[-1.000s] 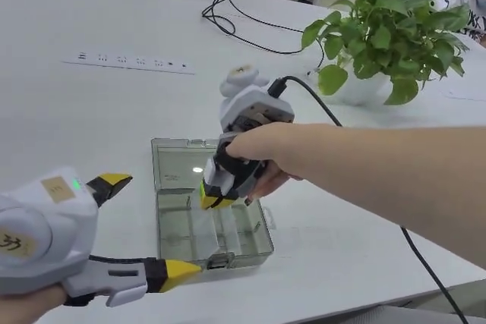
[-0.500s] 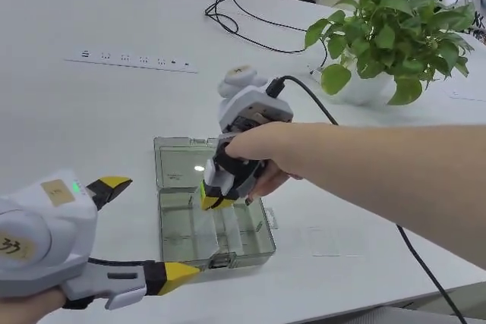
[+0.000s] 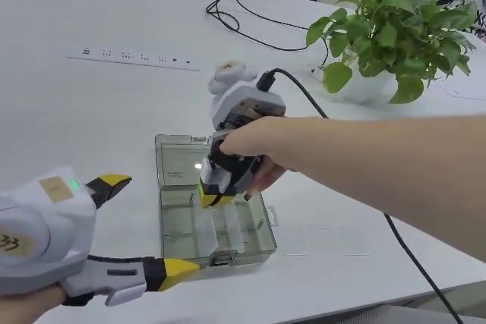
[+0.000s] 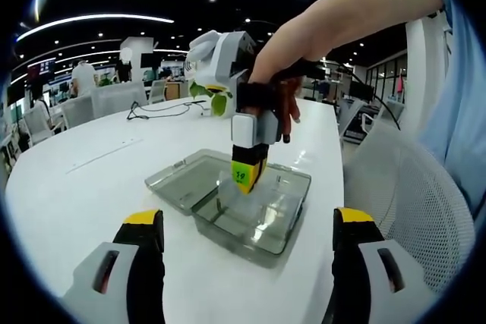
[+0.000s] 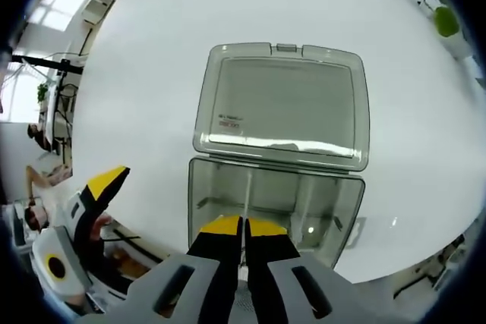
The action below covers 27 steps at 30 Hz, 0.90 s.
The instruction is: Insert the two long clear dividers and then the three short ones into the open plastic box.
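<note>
Pinching an upright clear divider inside the open plastic box with the right tool (left tool gaping, near-left, above the surface).

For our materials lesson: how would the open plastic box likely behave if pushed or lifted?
Box looks thin-walled and clear, so probably light; on the smooth table it may slide when pushed. Its lid lies flat open, so it would likely flop if lifted.

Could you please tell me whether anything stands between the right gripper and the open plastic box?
Nothing visible does. The right gripper, jaws shut, hangs directly over the open box. The left gripper is off to one side, open.
</note>
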Tool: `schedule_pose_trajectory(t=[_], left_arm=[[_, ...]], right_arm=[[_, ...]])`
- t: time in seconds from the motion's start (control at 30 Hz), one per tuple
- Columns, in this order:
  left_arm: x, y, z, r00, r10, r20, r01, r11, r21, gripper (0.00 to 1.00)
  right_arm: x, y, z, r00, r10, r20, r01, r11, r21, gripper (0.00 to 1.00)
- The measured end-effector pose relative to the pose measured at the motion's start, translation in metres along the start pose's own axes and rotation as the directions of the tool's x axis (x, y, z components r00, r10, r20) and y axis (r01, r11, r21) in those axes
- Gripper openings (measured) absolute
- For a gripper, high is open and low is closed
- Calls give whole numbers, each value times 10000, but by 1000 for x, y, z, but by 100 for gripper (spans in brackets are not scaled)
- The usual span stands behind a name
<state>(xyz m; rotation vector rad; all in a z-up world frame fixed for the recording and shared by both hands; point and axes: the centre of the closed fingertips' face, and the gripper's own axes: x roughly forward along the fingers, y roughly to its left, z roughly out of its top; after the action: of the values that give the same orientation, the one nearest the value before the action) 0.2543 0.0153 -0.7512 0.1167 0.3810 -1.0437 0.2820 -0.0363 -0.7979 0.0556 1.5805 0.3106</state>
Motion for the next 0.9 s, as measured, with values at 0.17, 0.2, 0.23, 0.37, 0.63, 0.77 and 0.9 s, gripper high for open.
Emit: schedule_pose_trajectory(t=[0.17, 0.2, 0.23, 0.37, 0.63, 0.77, 0.9], left_arm=[[-1, 1, 0, 10000, 17, 0, -17, 10000, 9, 94], [-1, 1, -1, 10000, 26, -5, -26, 10000, 19, 94], [-1, 1, -1, 10000, 28, -10, -28, 10000, -22, 94], [-1, 0, -2, 10000, 35, -33, -35, 10000, -32, 93], [-3, 0, -4, 9999, 94, -91, -94, 9999, -81, 93], [-4, 1, -4, 9999, 136, -101, -137, 9999, -104, 92], [-5, 2, -4, 9998, 184, -121, -185, 9998, -112, 92]], right_arm=[[5, 2, 1, 9996, -289, -54, 286, 9985, -462, 3], [6, 2, 1, 9994, -341, -49, 337, 9978, -579, 3], [7, 2, 1, 9994, -351, -36, 348, 9975, -616, 3], [9, 1, 1, 9993, -361, -14, 359, 9973, -647, 3], [19, 0, 1, 9985, -539, -6, 536, 9936, -999, 3], [22, 0, -1, 9979, -644, -57, 632, 9907, -1208, 4], [22, -2, -1, 9982, -591, -38, 582, 9904, -1251, 4]])
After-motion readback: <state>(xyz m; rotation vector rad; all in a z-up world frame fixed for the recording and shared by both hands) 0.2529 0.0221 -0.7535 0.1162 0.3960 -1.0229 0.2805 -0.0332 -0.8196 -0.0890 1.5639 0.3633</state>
